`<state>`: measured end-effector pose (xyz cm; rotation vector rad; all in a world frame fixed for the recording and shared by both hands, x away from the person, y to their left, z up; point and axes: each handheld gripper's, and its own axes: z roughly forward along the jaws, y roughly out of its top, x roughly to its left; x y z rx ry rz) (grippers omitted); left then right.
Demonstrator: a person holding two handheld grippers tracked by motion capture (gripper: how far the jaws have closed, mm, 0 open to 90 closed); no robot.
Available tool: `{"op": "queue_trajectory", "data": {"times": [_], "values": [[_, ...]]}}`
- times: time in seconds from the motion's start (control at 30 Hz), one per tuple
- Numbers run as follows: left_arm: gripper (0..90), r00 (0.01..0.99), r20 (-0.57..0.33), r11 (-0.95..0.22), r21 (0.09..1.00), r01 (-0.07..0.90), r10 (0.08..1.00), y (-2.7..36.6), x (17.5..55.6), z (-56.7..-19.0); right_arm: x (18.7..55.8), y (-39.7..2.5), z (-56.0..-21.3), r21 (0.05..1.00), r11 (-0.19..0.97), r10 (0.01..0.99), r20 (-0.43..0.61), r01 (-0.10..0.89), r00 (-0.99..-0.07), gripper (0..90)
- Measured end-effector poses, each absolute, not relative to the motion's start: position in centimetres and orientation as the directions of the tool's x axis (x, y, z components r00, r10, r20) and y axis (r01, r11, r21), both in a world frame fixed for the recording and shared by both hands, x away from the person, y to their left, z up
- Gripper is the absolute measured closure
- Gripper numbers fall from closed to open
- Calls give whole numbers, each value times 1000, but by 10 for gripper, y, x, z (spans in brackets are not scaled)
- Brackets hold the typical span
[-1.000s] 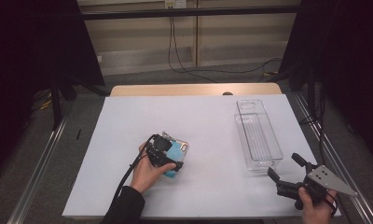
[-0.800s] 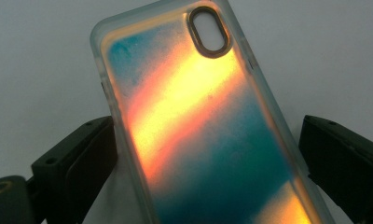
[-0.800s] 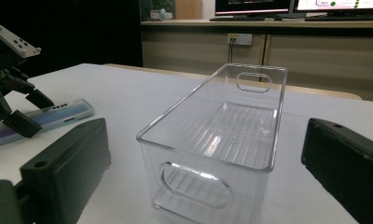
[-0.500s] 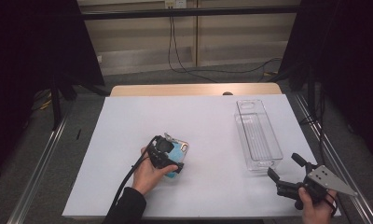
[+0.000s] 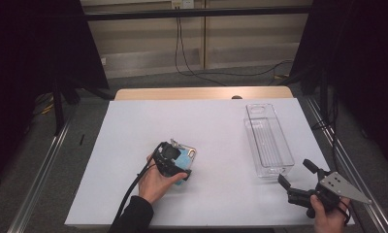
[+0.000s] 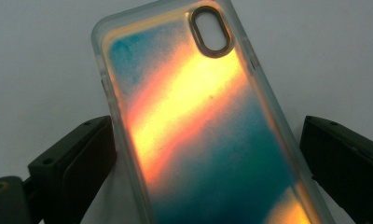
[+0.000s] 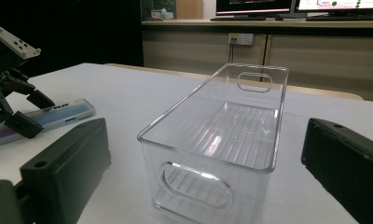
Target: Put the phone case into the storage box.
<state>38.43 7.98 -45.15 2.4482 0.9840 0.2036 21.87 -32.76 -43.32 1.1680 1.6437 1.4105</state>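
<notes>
While the left gripper (image 5: 175, 160) hovers wide-jawed astride the iridescent orange-teal phone case (image 6: 208, 121) without gripping, the right gripper (image 5: 299, 179), open and empty, faces the clear plastic bin (image 7: 222, 140).

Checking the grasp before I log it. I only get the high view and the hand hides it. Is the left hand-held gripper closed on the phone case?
Observer: No. In the left gripper view, the left hand-held gripper has its jaws open, one on each side of the phone case.
Operator: Which end of the case points away from it?
Observer: The end with the oval camera cutout.
Operator: Anything in the clear bin?
Observer: No. The right gripper view looks into the clear bin and it is empty.
</notes>
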Motion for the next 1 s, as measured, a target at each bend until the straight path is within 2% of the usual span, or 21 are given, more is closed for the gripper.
{"op": "queue_trajectory", "data": {"times": [0.47,0.73,1.0], "values": [[74,734,-41,-631,480,610,678,80,385,-449,218,-327,-433,979,19,924,61,203,-378,5],[137,731,-47,-624,487,612,680,82,384,-448,218,-327,-433,979,17,923,62,202,-380,5],[147,728,-48,-619,489,614,684,82,384,-447,219,-326,-433,979,19,923,60,201,-380,5]]}}
